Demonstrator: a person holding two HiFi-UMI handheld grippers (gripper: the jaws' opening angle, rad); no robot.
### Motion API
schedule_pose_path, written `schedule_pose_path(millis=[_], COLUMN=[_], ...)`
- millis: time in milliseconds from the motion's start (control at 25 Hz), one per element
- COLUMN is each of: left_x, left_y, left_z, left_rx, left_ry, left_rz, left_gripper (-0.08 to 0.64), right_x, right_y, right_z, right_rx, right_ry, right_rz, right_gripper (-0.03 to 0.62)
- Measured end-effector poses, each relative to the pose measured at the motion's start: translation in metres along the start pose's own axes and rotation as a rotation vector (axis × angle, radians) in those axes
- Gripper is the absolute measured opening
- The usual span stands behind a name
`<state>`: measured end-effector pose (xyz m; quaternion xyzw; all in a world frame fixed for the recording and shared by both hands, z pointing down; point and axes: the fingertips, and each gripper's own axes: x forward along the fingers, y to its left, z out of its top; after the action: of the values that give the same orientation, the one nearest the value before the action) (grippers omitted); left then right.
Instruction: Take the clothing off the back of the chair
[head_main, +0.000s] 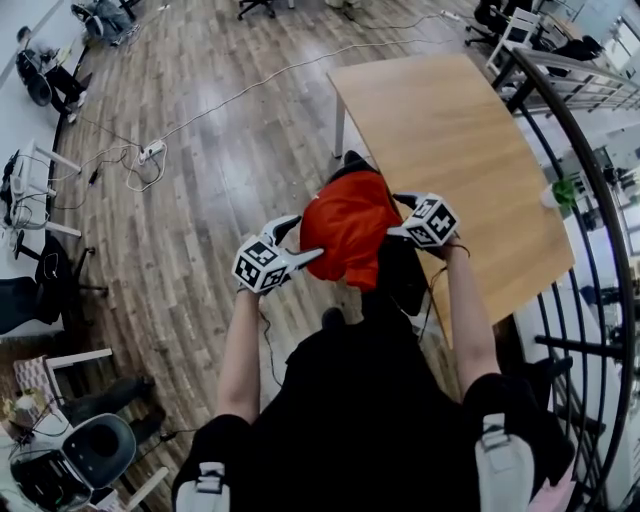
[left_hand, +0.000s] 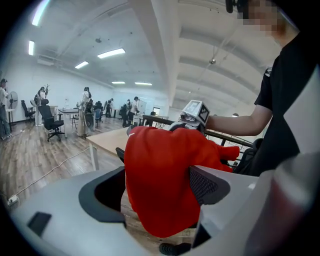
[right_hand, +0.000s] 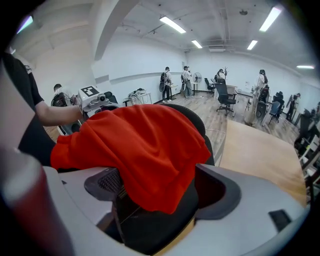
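A red garment (head_main: 345, 225) hangs draped over the back of a black chair (head_main: 400, 275) in front of the person. My left gripper (head_main: 298, 242) is at the garment's left side and my right gripper (head_main: 402, 217) at its right side. In the left gripper view the red garment (left_hand: 160, 185) hangs down between the wide jaws of the left gripper (left_hand: 157, 192), which is open; the cloth lies against one pad only. In the right gripper view a corner of the garment (right_hand: 140, 150) and the chair back (right_hand: 165, 225) sit between the open jaws of the right gripper (right_hand: 160, 187).
A wooden table (head_main: 450, 140) stands just beyond the chair. A curved black railing (head_main: 590, 200) runs along the right. Cables and a power strip (head_main: 150, 152) lie on the wood floor at the left. Other chairs and several people are far off in the room.
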<state>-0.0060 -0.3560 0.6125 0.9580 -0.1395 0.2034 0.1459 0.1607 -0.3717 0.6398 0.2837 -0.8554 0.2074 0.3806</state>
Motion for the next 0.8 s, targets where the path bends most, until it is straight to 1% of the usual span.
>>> schedule_pose_path(millis=[80, 160, 200, 280, 360, 440, 560, 680, 800], left_x=[0.002, 0.007, 0.01, 0.011, 0.008, 0.007, 0.005, 0.004, 0.005], left_y=[-0.001, -0.006, -0.008, -0.011, -0.011, -0.013, -0.023, -0.033, -0.041], left_z=[0.0, 0.003, 0.004, 0.004, 0.001, -0.001, 0.0, -0.004, -0.007], left_rx=[0.005, 0.011, 0.014, 0.02, 0.02, 0.014, 0.018, 0.013, 0.019], left_ry=[0.011, 0.02, 0.025, 0.034, 0.035, 0.03, 0.028, 0.039, 0.045], left_rz=[-0.019, -0.046, -0.061, -0.089, -0.112, -0.135, -0.174, -0.215, -0.24], left_gripper=[0.385, 0.383, 0.378, 0.344, 0.312, 0.283, 0.216, 0.169, 0.141], right_x=[0.006, 0.009, 0.01, 0.012, 0.017, 0.019, 0.016, 0.014, 0.011], right_y=[0.003, 0.008, 0.012, 0.025, 0.036, 0.041, 0.046, 0.053, 0.057], right_z=[0.001, -0.002, -0.004, -0.003, 0.0, 0.001, 0.003, 0.001, -0.002], right_rx=[-0.041, -0.069, -0.077, -0.088, -0.095, -0.092, -0.083, -0.104, -0.128], right_ry=[0.016, 0.036, 0.044, 0.05, 0.045, 0.038, 0.034, 0.035, 0.044], right_rz=[0.045, 0.115, 0.158, 0.244, 0.302, 0.33, 0.35, 0.363, 0.371], right_gripper=[0.442, 0.431, 0.408, 0.272, 0.193, 0.145, 0.093, 0.077, 0.074])
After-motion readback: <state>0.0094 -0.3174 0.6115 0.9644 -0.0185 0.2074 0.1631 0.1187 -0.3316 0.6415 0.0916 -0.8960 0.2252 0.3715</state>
